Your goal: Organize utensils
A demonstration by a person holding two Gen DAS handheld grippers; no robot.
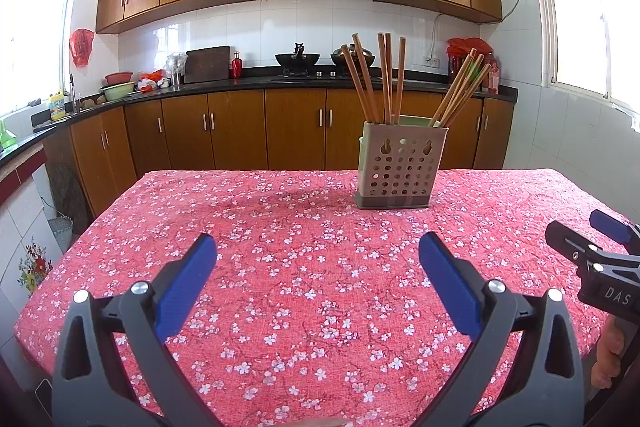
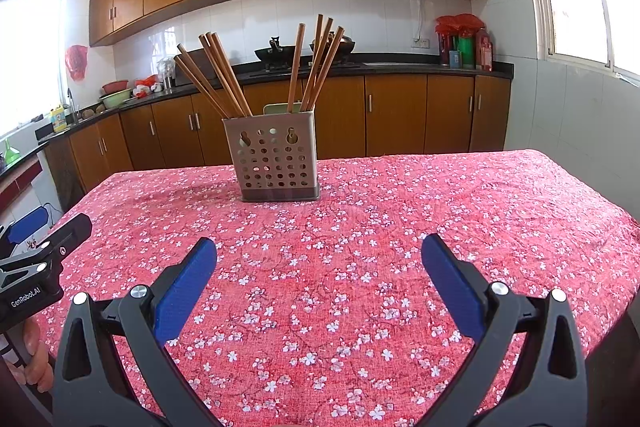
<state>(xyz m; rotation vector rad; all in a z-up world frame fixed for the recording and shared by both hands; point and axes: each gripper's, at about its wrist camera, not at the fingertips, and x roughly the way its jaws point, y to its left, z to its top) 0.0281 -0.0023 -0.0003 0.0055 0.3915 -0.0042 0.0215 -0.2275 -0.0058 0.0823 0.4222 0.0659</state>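
Observation:
A grey perforated utensil holder [image 1: 400, 167] stands upright on the far part of the table, also in the right wrist view [image 2: 276, 159]. Several brown wooden chopsticks [image 1: 384, 83] stand in it in two leaning bunches, also seen from the right [image 2: 218, 75]. My left gripper [image 1: 318, 247] is open and empty, held above the near part of the table, well short of the holder. My right gripper [image 2: 319, 249] is open and empty, likewise near the front. Each gripper shows at the edge of the other's view, the right [image 1: 600, 255] and the left [image 2: 36, 259].
The table carries a red cloth with white flowers [image 1: 280, 267], its far edge behind the holder. Beyond it runs a kitchen counter [image 1: 280, 83] with woks, bowls and bottles over wooden cabinets. Windows flank both sides.

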